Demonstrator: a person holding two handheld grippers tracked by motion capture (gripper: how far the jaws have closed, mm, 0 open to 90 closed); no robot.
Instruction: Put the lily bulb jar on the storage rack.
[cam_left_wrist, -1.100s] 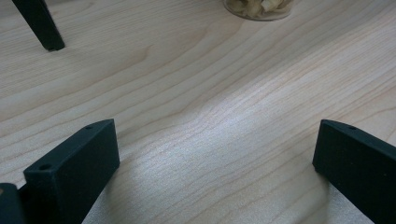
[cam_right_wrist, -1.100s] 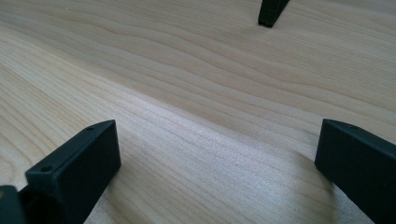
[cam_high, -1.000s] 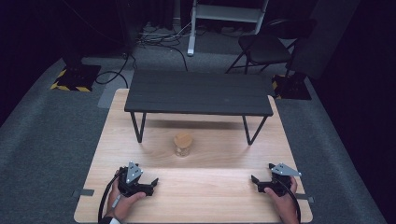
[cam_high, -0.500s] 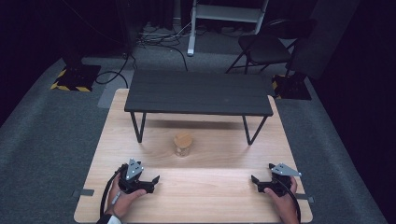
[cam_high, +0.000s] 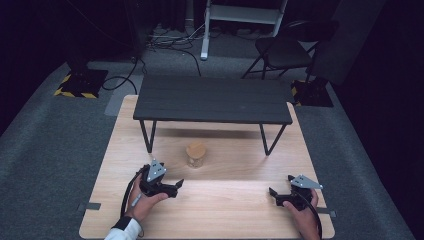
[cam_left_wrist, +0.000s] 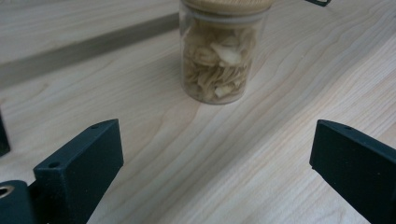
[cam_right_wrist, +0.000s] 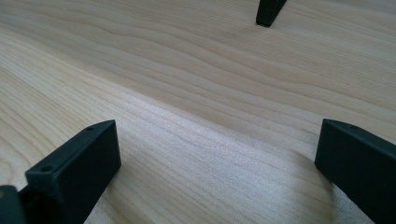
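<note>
I can read no text, label, brand name or number anywhere in front of me. The only sign-like marking is the yellow-and-black hazard striping (cam_high: 75, 93) on the edge of a dark floor plate, out at about ten o'clock from where I stand, and it carries no words.
</note>
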